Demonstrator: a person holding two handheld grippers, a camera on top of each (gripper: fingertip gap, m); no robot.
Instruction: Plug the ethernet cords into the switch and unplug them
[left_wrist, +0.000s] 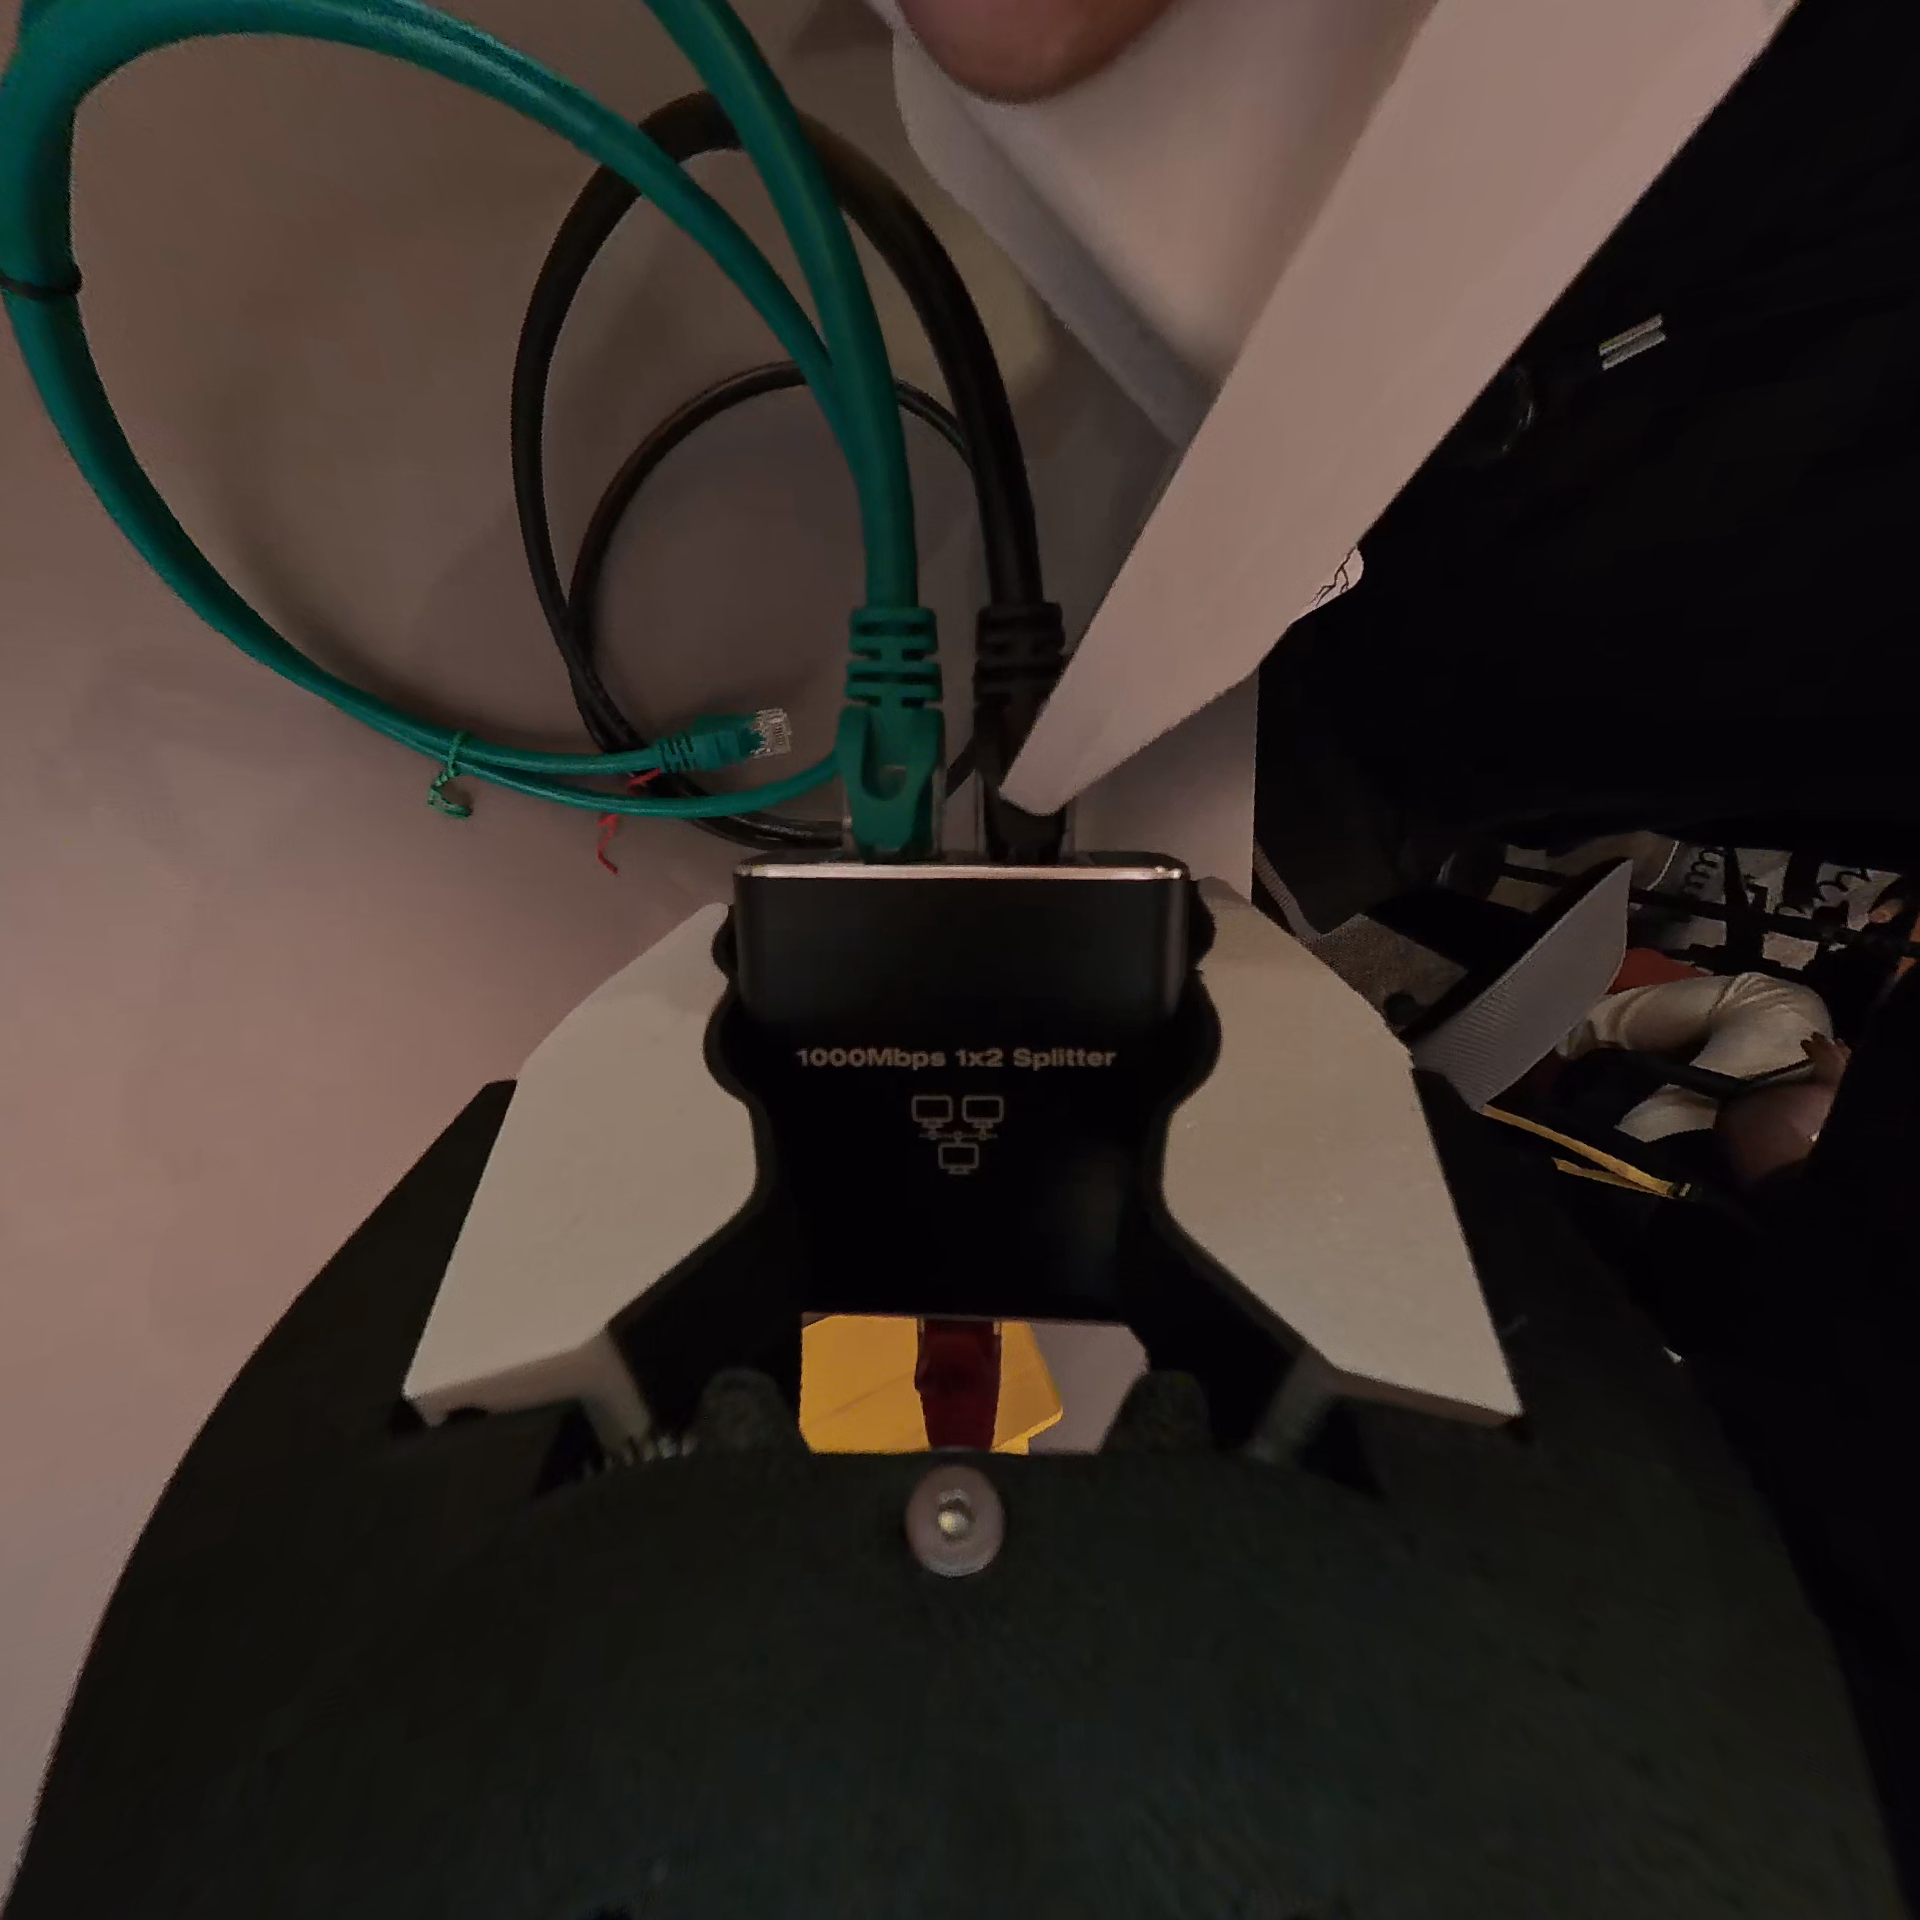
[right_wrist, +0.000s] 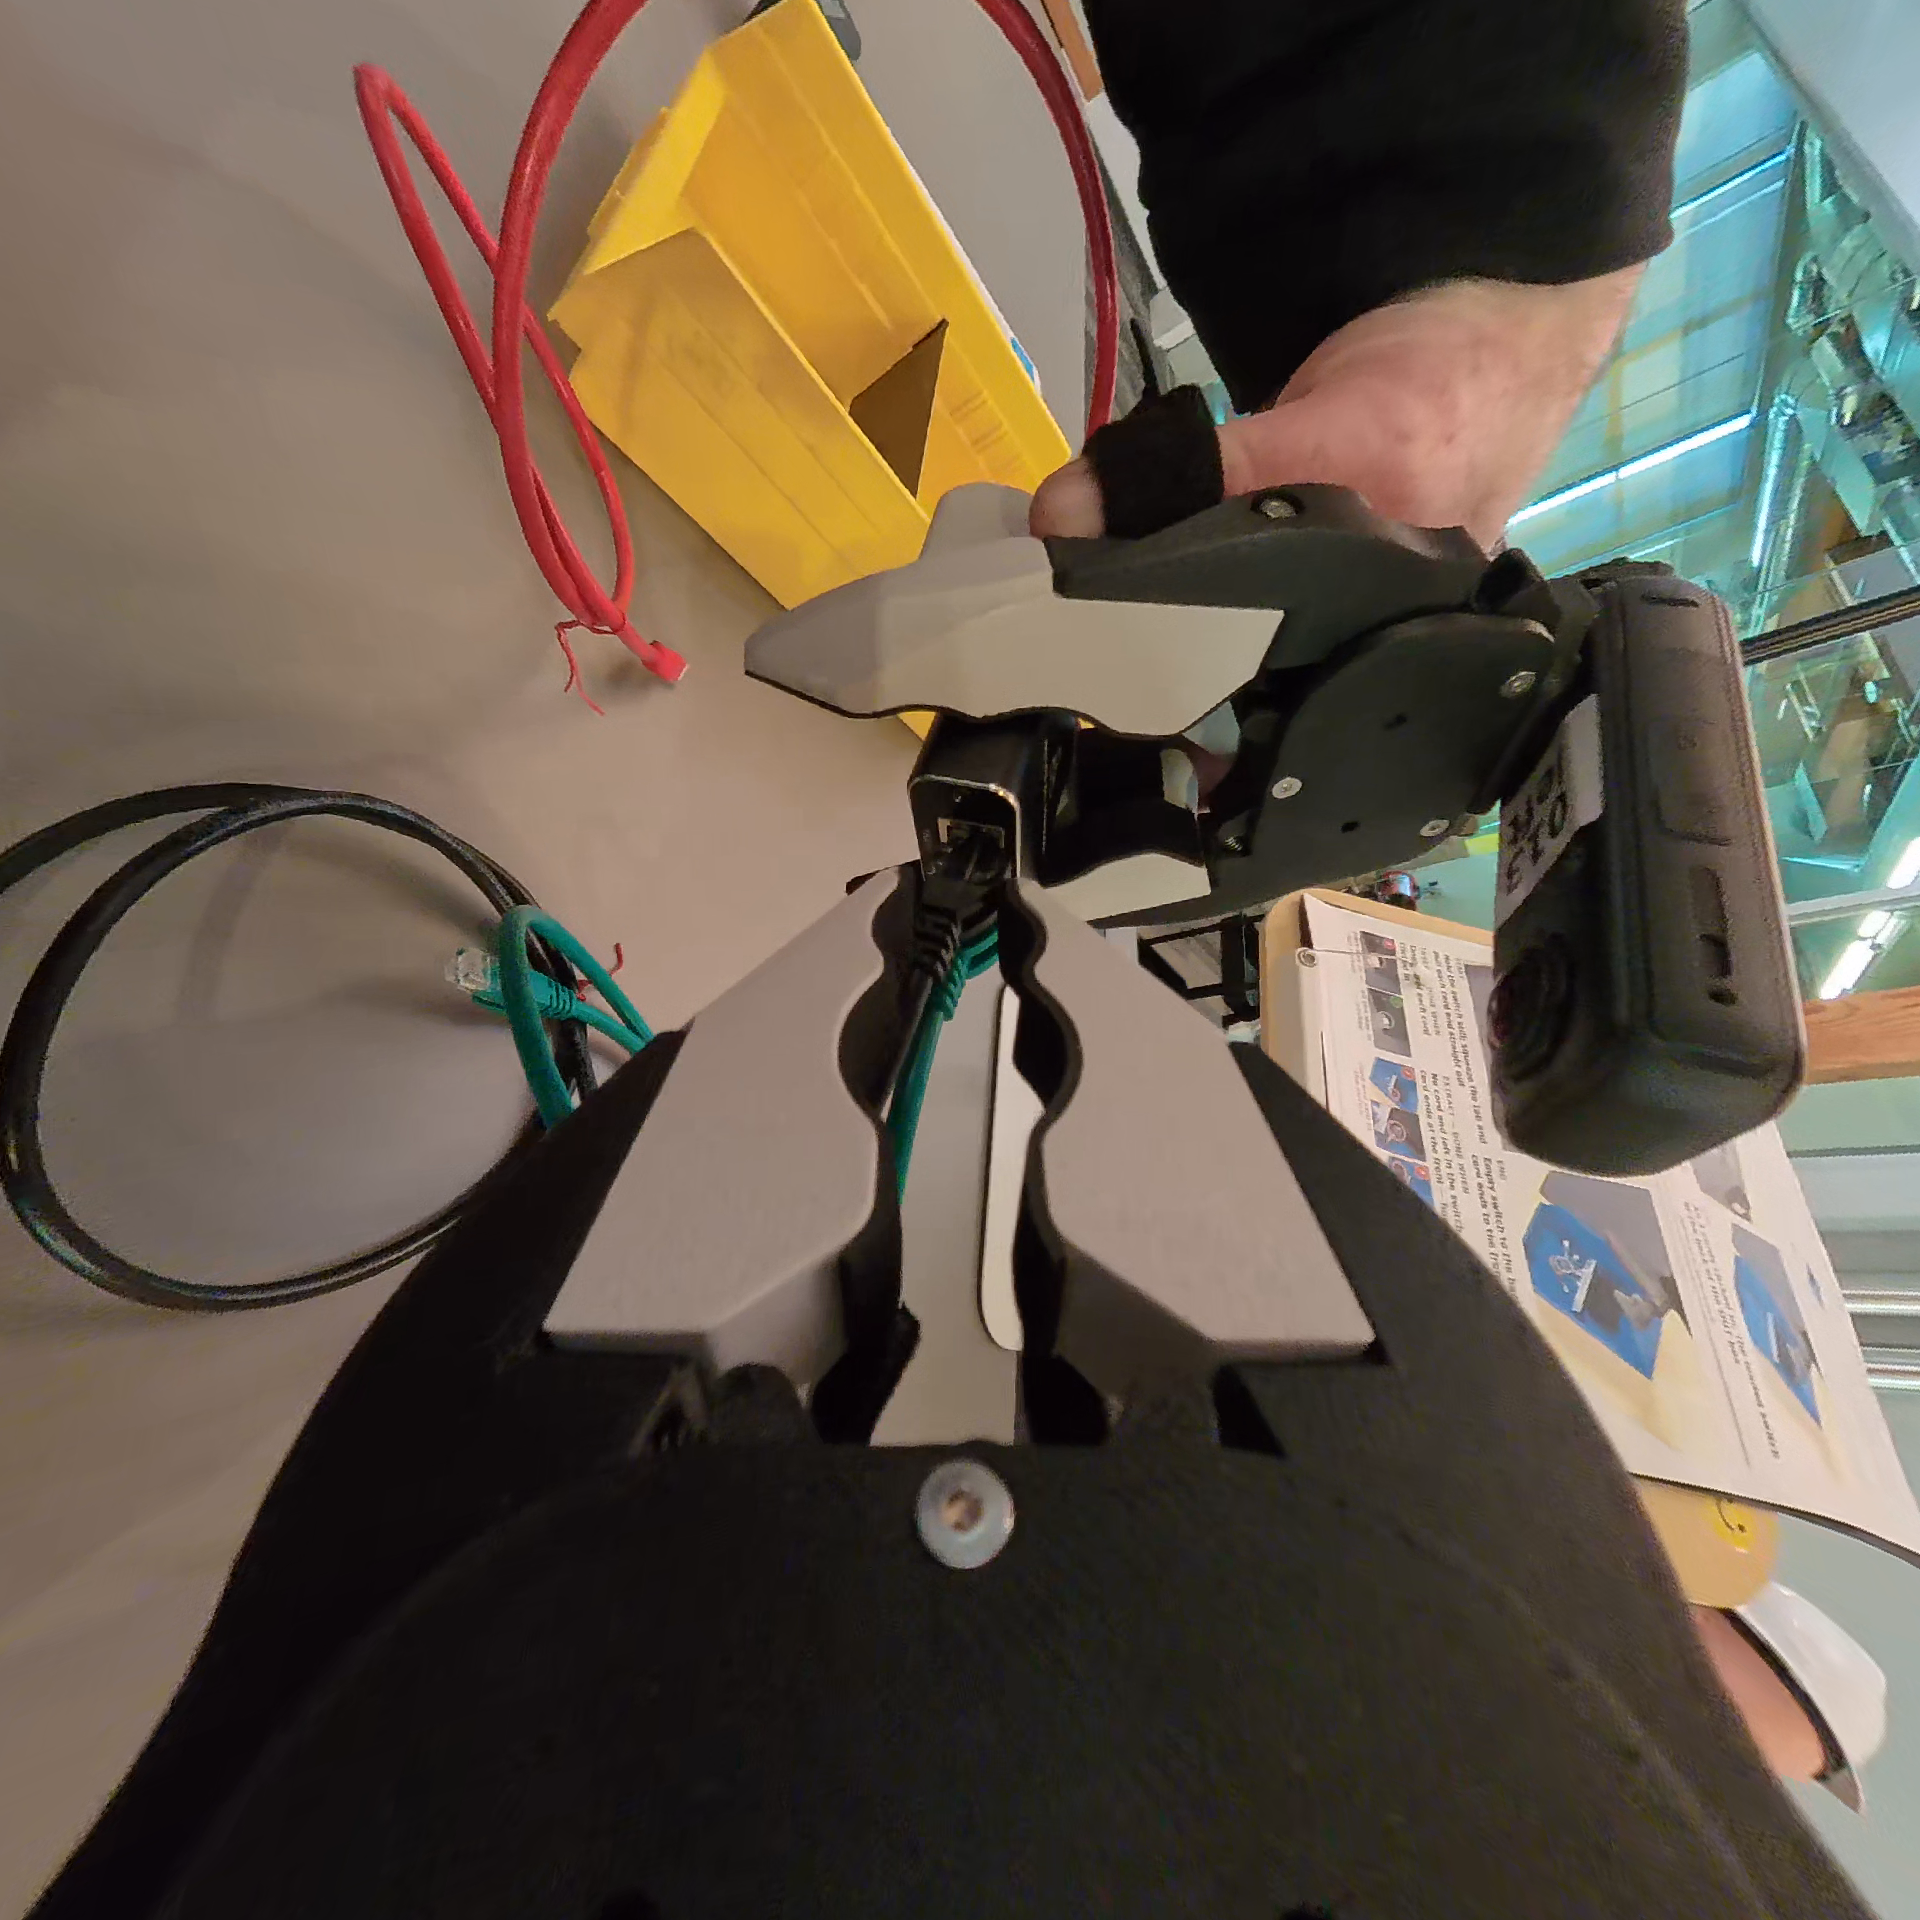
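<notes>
My left gripper (left_wrist: 961, 914) is shut on the black switch (left_wrist: 956, 1101) and holds it above the table. A green cord's plug (left_wrist: 894, 727) and a black cord's plug (left_wrist: 1013, 644) sit side by side in the switch's far face. A red plug (left_wrist: 951, 1382) shows at its near end. In the right wrist view, my right gripper (right_wrist: 956, 894) is closed around the black plug (right_wrist: 951, 883) at the switch (right_wrist: 966, 810), with the green cord (right_wrist: 920, 1070) running between its fingers. The left gripper (right_wrist: 977, 769) is held by a hand there. One right finger (left_wrist: 1143, 582) covers part of the black plug.
A yellow bin (right_wrist: 790, 312) lies on the grey table (right_wrist: 260, 520) with a red cord (right_wrist: 520, 312) looped around it. The green cord's loose plug (right_wrist: 473, 971) and a black cord loop (right_wrist: 21, 1091) lie to the left. A printed sheet (right_wrist: 1558, 1195) lies to the right. The left gripper's tips are roughly 5 cm from the right gripper's.
</notes>
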